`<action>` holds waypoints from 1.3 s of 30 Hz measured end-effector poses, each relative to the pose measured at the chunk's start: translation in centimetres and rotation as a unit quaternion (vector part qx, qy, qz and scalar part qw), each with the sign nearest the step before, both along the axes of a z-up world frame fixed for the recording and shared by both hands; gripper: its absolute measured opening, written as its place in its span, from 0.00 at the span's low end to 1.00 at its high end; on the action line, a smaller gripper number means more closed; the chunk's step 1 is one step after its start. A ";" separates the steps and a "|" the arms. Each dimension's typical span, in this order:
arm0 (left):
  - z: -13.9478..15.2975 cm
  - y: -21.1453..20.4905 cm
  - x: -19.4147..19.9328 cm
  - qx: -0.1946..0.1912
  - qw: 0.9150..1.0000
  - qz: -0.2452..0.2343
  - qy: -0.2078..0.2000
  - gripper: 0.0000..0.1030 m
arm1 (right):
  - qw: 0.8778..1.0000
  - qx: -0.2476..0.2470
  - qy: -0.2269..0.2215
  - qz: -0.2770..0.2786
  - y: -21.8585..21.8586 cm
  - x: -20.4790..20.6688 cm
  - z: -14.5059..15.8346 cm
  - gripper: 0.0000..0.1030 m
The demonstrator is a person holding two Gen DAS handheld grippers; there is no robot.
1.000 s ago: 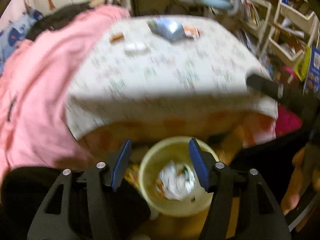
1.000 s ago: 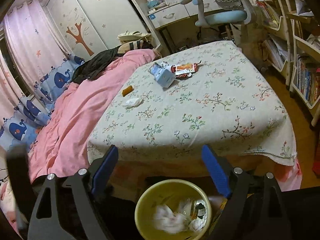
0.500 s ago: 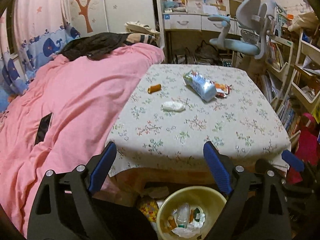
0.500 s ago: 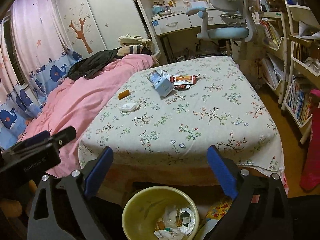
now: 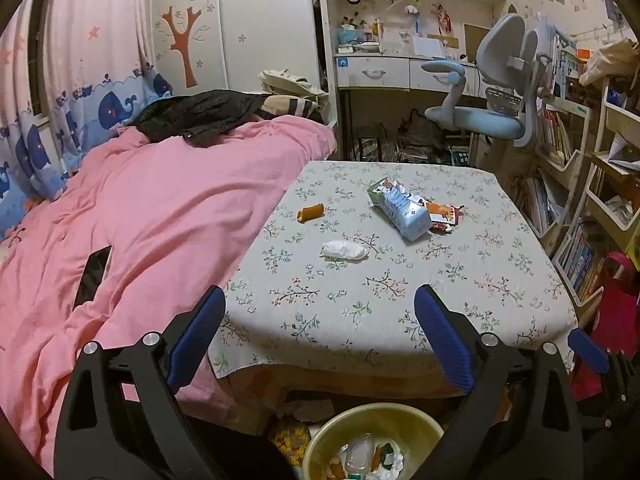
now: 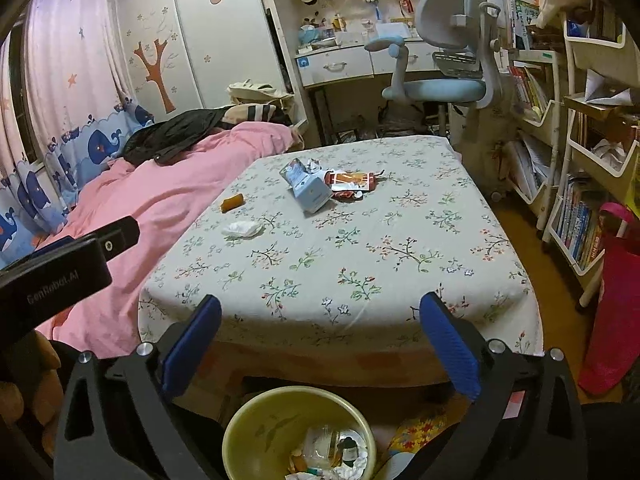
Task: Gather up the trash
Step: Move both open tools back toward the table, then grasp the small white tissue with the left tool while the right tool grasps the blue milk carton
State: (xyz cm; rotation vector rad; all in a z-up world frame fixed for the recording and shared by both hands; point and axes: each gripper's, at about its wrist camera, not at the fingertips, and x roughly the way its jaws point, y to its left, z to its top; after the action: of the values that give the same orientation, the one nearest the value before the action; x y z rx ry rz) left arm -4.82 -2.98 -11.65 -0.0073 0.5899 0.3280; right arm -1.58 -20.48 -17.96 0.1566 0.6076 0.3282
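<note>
On the floral-cloth table [image 5: 400, 304] [image 6: 400, 220] lie a crumpled white tissue [image 5: 345, 250] [image 6: 242, 229], a small orange piece [image 5: 310, 212] [image 6: 232, 202], a light blue carton [image 5: 402, 210] [image 6: 307, 189] and a red-orange wrapper [image 5: 442, 213] [image 6: 352, 181]. A yellow bin [image 5: 374, 416] [image 6: 260, 428] with trash stands on the floor at the table's near edge. My left gripper [image 5: 318, 338] and my right gripper [image 6: 320, 342] are both open and empty, held above the bin and short of the table.
A pink quilt [image 5: 140, 240] covers the bed on the left, with a dark phone [image 5: 94, 276] on it. A blue desk chair [image 5: 480, 120] and desk stand behind the table. Bookshelves [image 6: 580, 200] and a pink bag [image 6: 616, 300] line the right side.
Both grippers have risen and tilted up from over the bin to face the table top. The left gripper's jaws have widened. The trash on the table has not moved.
</note>
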 end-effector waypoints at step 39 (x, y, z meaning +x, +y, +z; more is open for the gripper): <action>-1.6 4.2 5.1 -0.027 0.997 -0.065 0.017 0.93 | 0.998 -0.043 -0.040 0.001 -0.6 4.0 3.8 0.93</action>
State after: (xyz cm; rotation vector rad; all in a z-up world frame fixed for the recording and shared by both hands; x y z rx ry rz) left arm 0.28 1.18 -13.27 -0.0149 0.6302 0.1859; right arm 2.40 -21.12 -14.16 0.0602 0.5408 0.3092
